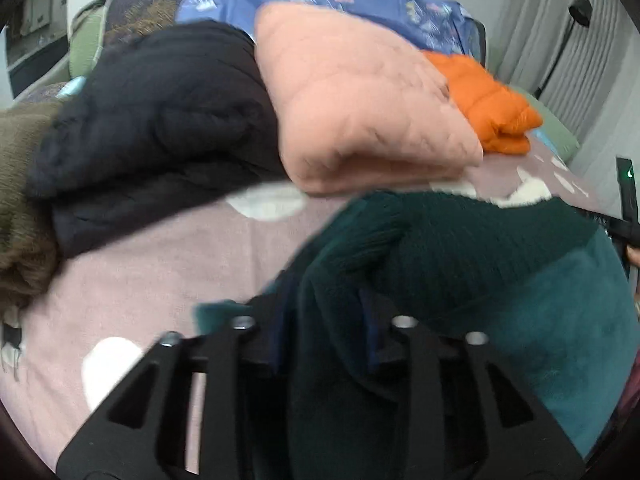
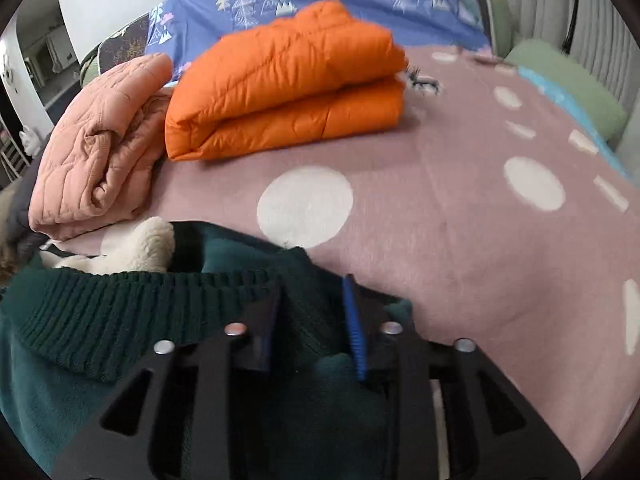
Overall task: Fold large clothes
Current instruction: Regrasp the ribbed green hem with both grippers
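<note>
A dark green knitted garment with a teal fleece side [image 1: 460, 248] lies bunched on the pink dotted blanket [image 1: 160, 272]. My left gripper [image 1: 326, 312] stands over its left part, jaws apart, with a fold of the fabric lying loosely between the fingers. In the right wrist view the ribbed hem of the same garment [image 2: 120, 312] runs across the front. My right gripper [image 2: 312, 304] is open over it. Knit fabric sits between its fingers, and the blue face of the right pad [image 2: 354, 320] shows bare.
Folded clothes line the far side of the blanket [image 2: 460, 220]: a peach quilted jacket [image 1: 360, 100] [image 2: 100, 152], an orange puffer jacket [image 1: 492, 104] [image 2: 288, 80], a black garment [image 1: 160, 120] and a brown one [image 1: 20, 200]. A white fluffy item [image 2: 132, 248] lies by the green hem.
</note>
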Demonstrator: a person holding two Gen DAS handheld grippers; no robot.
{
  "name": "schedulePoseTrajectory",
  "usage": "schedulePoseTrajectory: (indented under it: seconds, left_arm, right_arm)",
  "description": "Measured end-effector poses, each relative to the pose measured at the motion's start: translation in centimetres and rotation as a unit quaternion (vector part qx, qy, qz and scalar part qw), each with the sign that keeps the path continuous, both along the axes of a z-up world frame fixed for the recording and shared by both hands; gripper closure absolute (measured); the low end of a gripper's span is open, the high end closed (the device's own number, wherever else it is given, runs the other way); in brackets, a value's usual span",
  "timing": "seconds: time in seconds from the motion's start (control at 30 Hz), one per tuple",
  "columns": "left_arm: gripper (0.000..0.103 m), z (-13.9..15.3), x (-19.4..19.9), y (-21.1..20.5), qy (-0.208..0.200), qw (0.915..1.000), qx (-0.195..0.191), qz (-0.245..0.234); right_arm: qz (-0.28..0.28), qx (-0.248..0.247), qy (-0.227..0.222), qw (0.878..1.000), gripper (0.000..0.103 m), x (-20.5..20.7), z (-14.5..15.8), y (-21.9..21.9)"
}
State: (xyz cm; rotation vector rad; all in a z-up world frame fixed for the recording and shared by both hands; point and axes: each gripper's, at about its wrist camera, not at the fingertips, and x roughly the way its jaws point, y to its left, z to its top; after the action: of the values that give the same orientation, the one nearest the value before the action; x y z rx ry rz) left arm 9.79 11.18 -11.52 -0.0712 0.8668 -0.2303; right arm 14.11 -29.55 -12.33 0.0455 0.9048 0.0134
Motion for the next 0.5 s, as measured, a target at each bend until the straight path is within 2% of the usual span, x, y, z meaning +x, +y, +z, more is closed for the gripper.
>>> schedulePoseTrajectory:
  seconds: [0.03,0.07,0.17,0.23,0.27,0.37,0.4,0.47,0.5]
  left_arm:
    - [0.046,0.7,-0.3,0.1,-0.011,0.9998,0.017,0.006]
    - [0.046,1.3,-0.5,0.2,-0.021,0.9994,0.028,0.004]
    - [0.048,3.8,-1.7,0.4,-0.044,0.9986,0.028,0.003]
    - [0.052,6.1,-3.2,-0.1,-0.079,0.9963,0.032,0.009]
    - [0.053,7.2,-3.9,-0.5,-0.094,0.9951,0.03,0.008]
    - [0.053,10.0,-5.8,-3.1,-0.134,0.9902,-0.006,-0.037]
    - [0.053,10.1,-6.1,-3.9,-0.136,0.989,-0.018,-0.055]
    - [0.051,9.3,-6.0,-6.4,-0.114,0.9883,-0.033,-0.096]
    - [0.05,8.2,-5.6,-7.9,-0.099,0.9889,-0.013,-0.11]
  right_arm:
    - [-0.011,-0.024,-0.013,1.0,0.046,-0.5,1.1,0.0]
    - [-0.021,-0.042,-0.027,0.999,0.044,-1.1,1.9,0.0]
    - [-0.058,-0.049,-0.059,0.995,0.043,-3.1,5.0,-0.3]
    - [-0.059,-0.022,-0.076,0.995,0.042,-5.0,7.2,0.3]
    - [-0.034,0.004,-0.081,0.996,0.042,-6.3,8.1,1.7]
    - [0.047,0.02,-0.095,0.994,0.042,-8.7,9.2,6.1]
    - [0.068,0.009,-0.099,0.993,0.042,-9.3,8.9,7.9]
    - [0.097,-0.012,-0.097,0.99,0.042,-9.4,7.6,10.5]
    - [0.104,-0.022,-0.084,0.991,0.039,-8.7,6.5,11.3]
